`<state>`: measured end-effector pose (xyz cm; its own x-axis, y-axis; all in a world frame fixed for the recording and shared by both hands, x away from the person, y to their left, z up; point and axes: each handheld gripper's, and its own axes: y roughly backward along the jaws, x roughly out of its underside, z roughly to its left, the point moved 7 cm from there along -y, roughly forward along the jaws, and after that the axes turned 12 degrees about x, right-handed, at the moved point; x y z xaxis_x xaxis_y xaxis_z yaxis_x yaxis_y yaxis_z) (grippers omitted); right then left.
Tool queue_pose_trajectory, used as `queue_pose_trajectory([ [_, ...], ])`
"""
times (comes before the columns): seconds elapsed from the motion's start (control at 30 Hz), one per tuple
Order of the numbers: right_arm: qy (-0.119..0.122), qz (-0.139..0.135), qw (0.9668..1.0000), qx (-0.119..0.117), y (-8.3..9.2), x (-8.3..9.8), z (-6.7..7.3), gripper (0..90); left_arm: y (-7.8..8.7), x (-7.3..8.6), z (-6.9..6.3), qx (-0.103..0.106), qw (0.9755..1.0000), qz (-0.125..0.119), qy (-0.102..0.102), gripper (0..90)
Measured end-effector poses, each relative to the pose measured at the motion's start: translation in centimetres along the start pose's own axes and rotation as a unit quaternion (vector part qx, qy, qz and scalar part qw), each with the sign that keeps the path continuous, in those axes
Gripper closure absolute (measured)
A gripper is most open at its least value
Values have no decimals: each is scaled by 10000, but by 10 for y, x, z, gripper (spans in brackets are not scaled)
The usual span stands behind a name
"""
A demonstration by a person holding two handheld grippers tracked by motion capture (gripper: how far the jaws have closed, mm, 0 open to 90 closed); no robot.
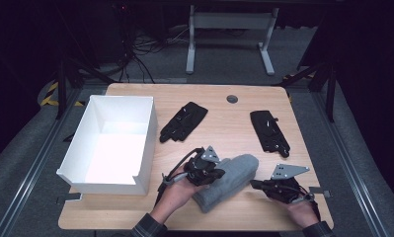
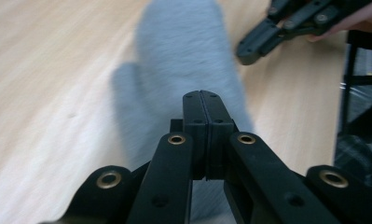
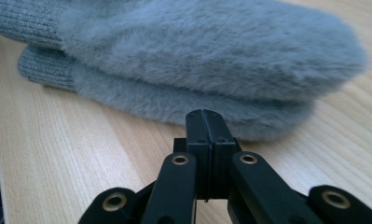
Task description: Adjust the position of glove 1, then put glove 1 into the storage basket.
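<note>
1. Two grey fuzzy mittens (image 1: 227, 181) lie stacked near your edge of the table (image 1: 224, 133), between your hands.
2. Your left gripper (image 1: 215, 174) hovers at the mittens' left side, its jaws pressed together and holding nothing.
3. Your right gripper (image 1: 255, 184) sits just right of the mittens, its jaws also closed on nothing.
4. Farther out, two black gloves (image 1: 183, 121) lie flat and well apart.
5. A white box (image 1: 116, 144) stands open at the left.
</note>
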<state>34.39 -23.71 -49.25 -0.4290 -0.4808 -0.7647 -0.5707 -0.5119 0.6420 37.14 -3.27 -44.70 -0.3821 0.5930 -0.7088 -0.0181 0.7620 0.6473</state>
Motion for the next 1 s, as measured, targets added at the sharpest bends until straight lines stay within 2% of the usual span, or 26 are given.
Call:
queue_pose_trajectory([
  [0.13, 68, 98, 9999, -101, -7, 0, 6, 900, 5, 22, 16, -184, 9994, 137, 262, 900],
  [0.23, 147, 217, 9995, -153, -13, 0, 11, 900, 8, 32, 20, -185, 9990, 135, 377, 900],
  [0.43, 253, 270, 9992, -134, -23, -5, 12, 900, 11, 35, 16, -125, 9992, 90, 381, 900],
  [0.67, 250, 329, 9991, -55, -32, -10, 8, 900, 11, 37, 6, -69, 9994, 107, 312, 900],
  [0.83, 197, 334, 9992, 11, -42, -17, 3, 900, 11, 39, -2, 53, 9996, 96, 279, 900],
  [1.0, 231, 331, 9992, 8, -51, -25, 0, 900, 11, 39, -4, 83, 9995, 43, 312, 899],
])
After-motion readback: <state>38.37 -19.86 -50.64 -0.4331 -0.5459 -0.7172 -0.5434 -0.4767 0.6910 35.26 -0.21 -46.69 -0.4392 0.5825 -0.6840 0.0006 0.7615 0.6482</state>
